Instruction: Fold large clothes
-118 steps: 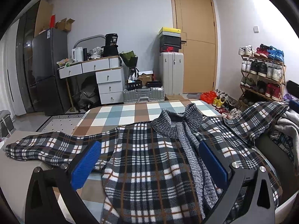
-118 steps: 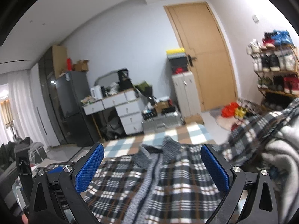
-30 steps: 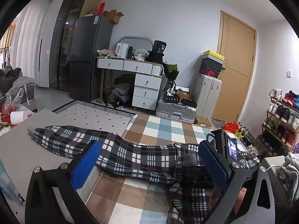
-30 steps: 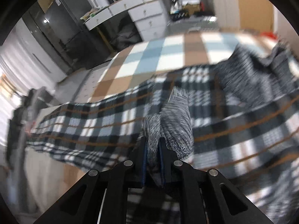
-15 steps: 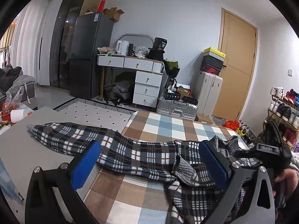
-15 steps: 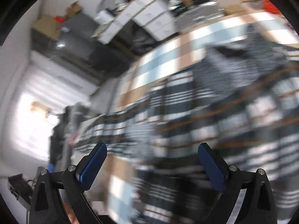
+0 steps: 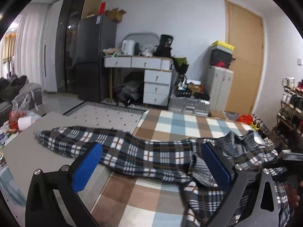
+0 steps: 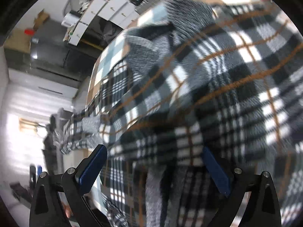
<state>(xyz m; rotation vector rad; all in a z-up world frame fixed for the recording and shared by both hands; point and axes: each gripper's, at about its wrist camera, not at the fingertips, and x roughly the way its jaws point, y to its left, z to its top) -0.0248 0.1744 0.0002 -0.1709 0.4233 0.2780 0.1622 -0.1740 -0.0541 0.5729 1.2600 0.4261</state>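
Observation:
A large black, white and brown plaid jacket (image 7: 144,155) with grey knit lining (image 7: 236,141) lies across the checked bedspread (image 7: 181,121). One sleeve (image 7: 62,138) stretches left onto a grey table. My left gripper (image 7: 151,166) hovers open just above the sleeve, with nothing between its blue pads. In the right wrist view the plaid jacket (image 8: 198,87) fills the blurred frame. My right gripper (image 8: 154,168) stands wide open over it, gripping nothing. A hand (image 7: 292,194) shows at the left view's right edge.
A dark fridge (image 7: 90,60), a white desk with drawers (image 7: 151,75), suitcases (image 7: 219,87) and a wooden door (image 7: 244,60) line the far wall. A shoe rack (image 7: 291,102) stands at the right. The grey table (image 7: 28,151) has clutter along its left side.
The right gripper was shut on the jacket's grey knit edge; it has let go, opened wide and swung off to the right. The edge now lies dropped on the jacket. The left gripper barely moved.

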